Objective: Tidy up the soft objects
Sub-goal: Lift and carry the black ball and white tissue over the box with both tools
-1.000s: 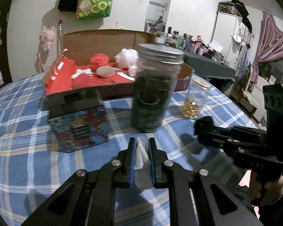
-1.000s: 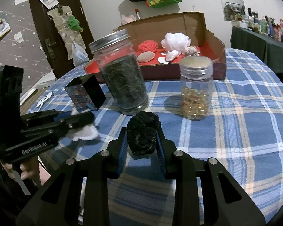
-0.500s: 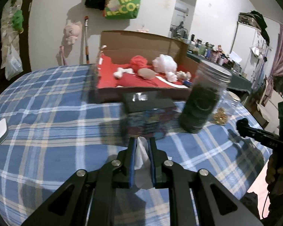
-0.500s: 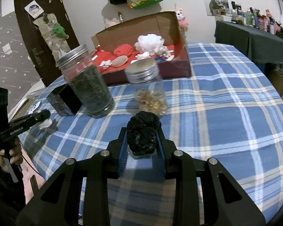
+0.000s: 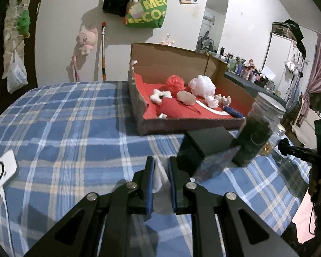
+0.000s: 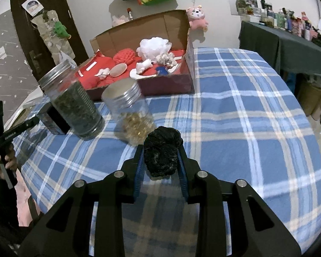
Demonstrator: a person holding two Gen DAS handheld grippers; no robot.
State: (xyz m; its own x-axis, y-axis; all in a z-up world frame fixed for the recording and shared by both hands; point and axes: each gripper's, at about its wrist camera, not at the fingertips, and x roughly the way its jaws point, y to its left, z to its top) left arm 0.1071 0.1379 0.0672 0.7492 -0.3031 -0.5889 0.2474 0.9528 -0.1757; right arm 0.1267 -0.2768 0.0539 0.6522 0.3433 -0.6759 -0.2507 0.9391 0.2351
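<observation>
The left gripper [image 5: 161,172] is pinching a thin white soft piece [image 5: 159,174] between its jaws, above the plaid-covered desk [image 5: 75,128]. The right gripper [image 6: 161,159] is clamping a black fuzzy ball [image 6: 162,151], jaws pressed into its sides, over the near right part of the desk. The cardboard box [image 6: 167,83] with red lining, already holding a white pom [image 6: 153,45], a red pom [image 6: 124,56] and other small soft items, is standing at the far side and is the likely drop point.

Hazards, as judged from this position:

1. Collision on the right path. The jar of amber capsules [image 6: 130,115] is standing just ahead of the black fuzzy ball, and the jar of dark contents [image 6: 75,107] is beside it. A straight, low travel toward the box is risking a knock; both jars are tall and narrow, so tipping is plausible.

2. Collision on the left path. The black box [image 5: 205,147] is sitting immediately right of the left jaws, with the jar of dark contents behind it. A rightward drift is risking contact.

3. Loss of the white piece. It is thin and limp, held over a small area, and part of it is hanging below the jaws. It could slip out or drag on the cloth.

4. Box wall. The near wall is raised; a low approach is risking a snag of either object on its edge.

5. The white device [image 5: 1,172] and its cable are lying at the left edge of the desk; a wide left swing could catch them.
</observation>
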